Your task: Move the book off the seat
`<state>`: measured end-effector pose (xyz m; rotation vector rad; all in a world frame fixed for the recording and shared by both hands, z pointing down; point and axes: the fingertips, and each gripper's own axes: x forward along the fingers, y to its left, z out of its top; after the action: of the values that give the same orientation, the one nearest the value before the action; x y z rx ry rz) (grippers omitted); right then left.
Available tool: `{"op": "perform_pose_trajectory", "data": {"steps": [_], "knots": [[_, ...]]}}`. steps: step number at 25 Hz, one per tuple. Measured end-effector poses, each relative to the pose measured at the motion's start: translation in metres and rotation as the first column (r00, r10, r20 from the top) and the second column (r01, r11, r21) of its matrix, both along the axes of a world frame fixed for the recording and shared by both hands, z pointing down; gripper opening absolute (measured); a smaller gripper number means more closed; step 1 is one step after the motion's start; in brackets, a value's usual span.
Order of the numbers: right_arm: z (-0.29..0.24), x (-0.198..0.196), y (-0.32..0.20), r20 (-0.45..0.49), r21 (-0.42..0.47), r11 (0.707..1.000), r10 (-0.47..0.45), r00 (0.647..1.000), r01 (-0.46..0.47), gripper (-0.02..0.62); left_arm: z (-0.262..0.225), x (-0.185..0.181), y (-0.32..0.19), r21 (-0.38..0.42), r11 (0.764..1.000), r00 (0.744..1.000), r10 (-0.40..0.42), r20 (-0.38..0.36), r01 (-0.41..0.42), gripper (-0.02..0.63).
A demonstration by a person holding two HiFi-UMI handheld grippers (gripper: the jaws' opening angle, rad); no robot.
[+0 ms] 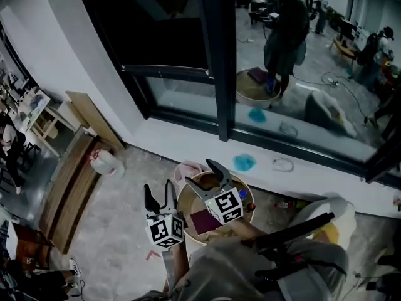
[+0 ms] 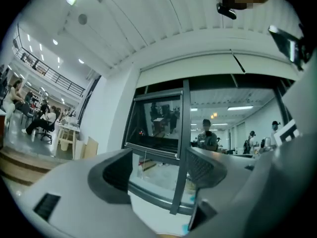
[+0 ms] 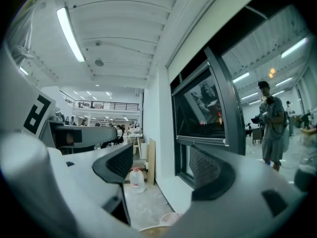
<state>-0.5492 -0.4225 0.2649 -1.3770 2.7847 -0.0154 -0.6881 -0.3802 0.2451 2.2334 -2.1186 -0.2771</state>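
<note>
A dark maroon book lies flat on a round wooden seat, low in the head view. Both grippers hang in the air above it and touch nothing. My left gripper is just left of the seat, its black fingers spread with nothing between them. My right gripper is over the seat's far rim, also open and empty. In the gripper views, the left gripper and the right gripper point level at the window wall, and the book is out of sight.
A dark-framed window and white sill run across the far side, with a blue patch on the sill. A white plastic jug and leaning boards stand at the left. A pink tub sits behind the seat.
</note>
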Motion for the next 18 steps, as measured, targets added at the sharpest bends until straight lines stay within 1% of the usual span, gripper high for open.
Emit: {"op": "perform_pose_trajectory", "data": {"steps": [3, 8, 13, 16, 18], "knots": [[-0.001, -0.004, 0.005, -0.002, 0.003, 1.0, 0.004, 1.0, -0.004, 0.367, 0.001, -0.004, 0.003, 0.02, 1.0, 0.999, 0.021, -0.029, -0.02, 0.337], [-0.002, -0.006, 0.004, 0.0, 0.015, 1.0, 0.024, 1.0, -0.024, 0.367, 0.023, -0.004, -0.006, -0.029, 0.996, 0.996, 0.089, -0.009, -0.089, 0.337], [0.013, -0.002, 0.01, -0.029, -0.015, 0.998, 0.062, 0.998, -0.062, 0.367, 0.046, -0.016, -0.004, -0.055, 0.991, 0.992, 0.118, -0.045, -0.12, 0.337], [0.019, -0.002, 0.014, -0.055, -0.02, 0.996, 0.088, 0.995, -0.09, 0.367, 0.058, -0.024, -0.007, -0.059, 0.989, 0.99, 0.136, -0.037, -0.138, 0.337], [0.019, 0.0, 0.016, -0.064, -0.015, 0.993, 0.117, 0.991, -0.118, 0.367, 0.062, -0.026, -0.012, -0.058, 0.985, 0.986, 0.158, -0.054, -0.161, 0.337]]}}
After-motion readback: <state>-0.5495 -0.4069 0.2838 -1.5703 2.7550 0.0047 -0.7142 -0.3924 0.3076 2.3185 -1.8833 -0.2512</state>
